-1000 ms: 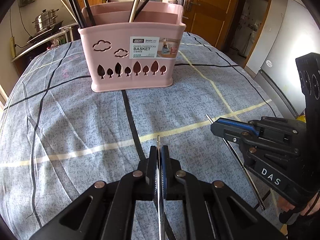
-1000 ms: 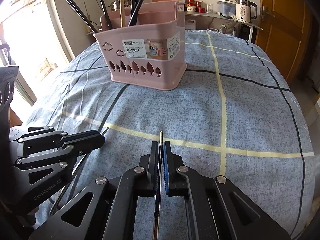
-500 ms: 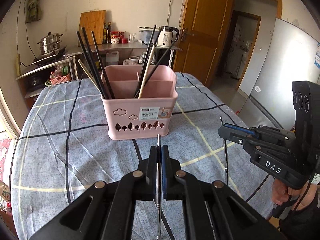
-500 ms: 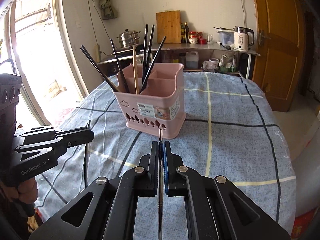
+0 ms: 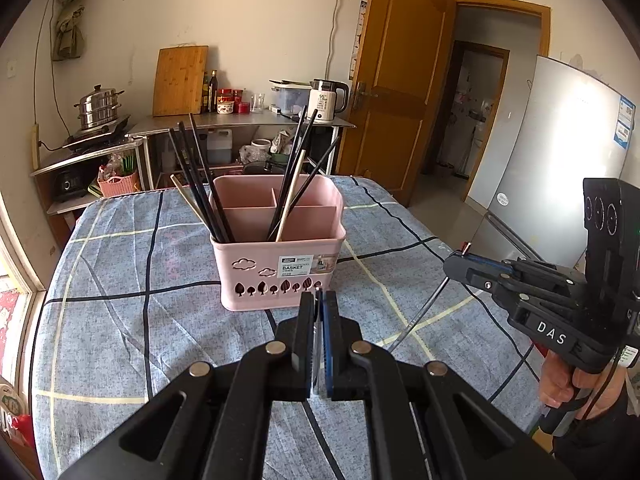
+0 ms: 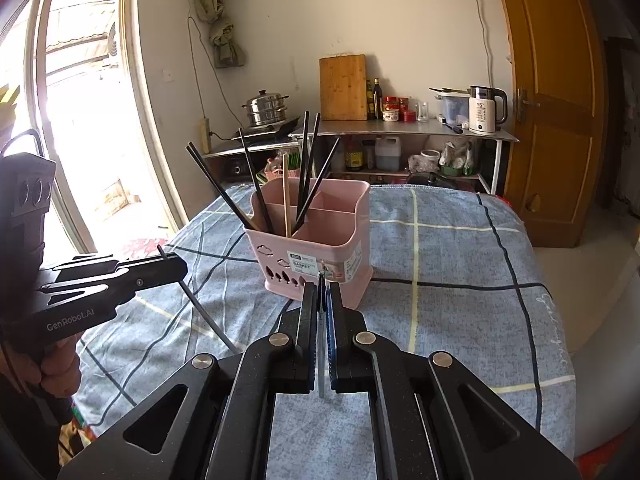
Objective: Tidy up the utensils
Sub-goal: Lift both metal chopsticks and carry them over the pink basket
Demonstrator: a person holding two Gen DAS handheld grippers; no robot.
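Table with pink basket at 12 o'clock from both grippers, chopsticks already standing in its compartments. Left gripper, jaws closed on a metal chopstick whose long axis runs fore-aft between the fingers. Right gripper clamps a second metal chopstick, likewise aligned. Neither hand appears clearly nearer the basket.

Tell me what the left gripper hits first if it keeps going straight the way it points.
Probably the front wall of the pink basket. The left gripper, shut on a metal chopstick, aims right at it, with only bare tablecloth between. Depth is hard to judge.
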